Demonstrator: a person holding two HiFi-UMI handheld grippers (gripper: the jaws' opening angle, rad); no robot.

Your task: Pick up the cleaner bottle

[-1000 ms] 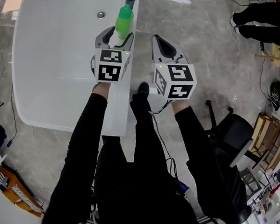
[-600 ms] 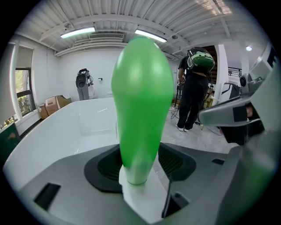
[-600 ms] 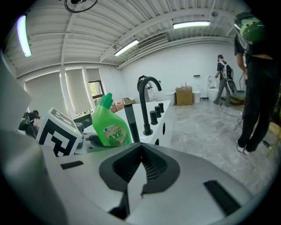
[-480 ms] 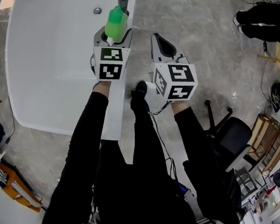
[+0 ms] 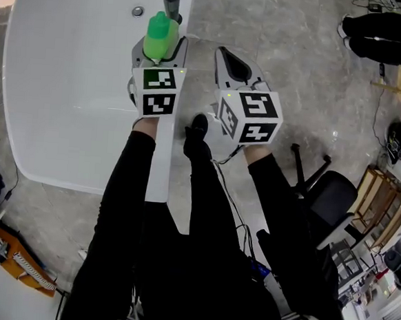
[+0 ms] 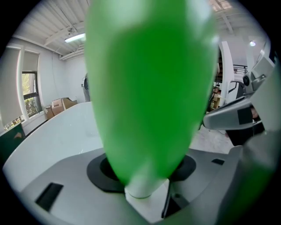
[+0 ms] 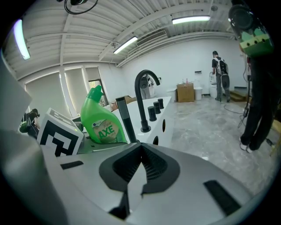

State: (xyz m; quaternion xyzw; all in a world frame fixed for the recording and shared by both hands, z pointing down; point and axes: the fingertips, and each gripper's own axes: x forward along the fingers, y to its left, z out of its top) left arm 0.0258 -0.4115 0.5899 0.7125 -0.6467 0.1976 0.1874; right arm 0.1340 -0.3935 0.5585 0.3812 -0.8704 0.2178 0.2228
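The green cleaner bottle (image 5: 160, 35) stands upright between the jaws of my left gripper (image 5: 159, 48), over the right rim of the white basin (image 5: 76, 77). In the left gripper view the green bottle (image 6: 149, 88) fills the frame, its white cap (image 6: 142, 189) pointing down at the jaw base. My left gripper (image 6: 145, 176) is shut on it. My right gripper (image 5: 227, 58) hangs over the floor just right of the basin, shut with nothing in it. From the right gripper (image 7: 139, 162), the bottle (image 7: 100, 121) shows at the left with its label visible.
A black curved faucet (image 7: 142, 101) with black knobs (image 7: 154, 110) stands on the basin rim just beyond the bottle. A black office chair (image 5: 322, 193) is on the grey floor at the right. A person in black (image 5: 383, 32) stands at the top right.
My left gripper has moved a little left and up with the bottle, which now looks larger and nearer the faucet. The right gripper has barely moved.
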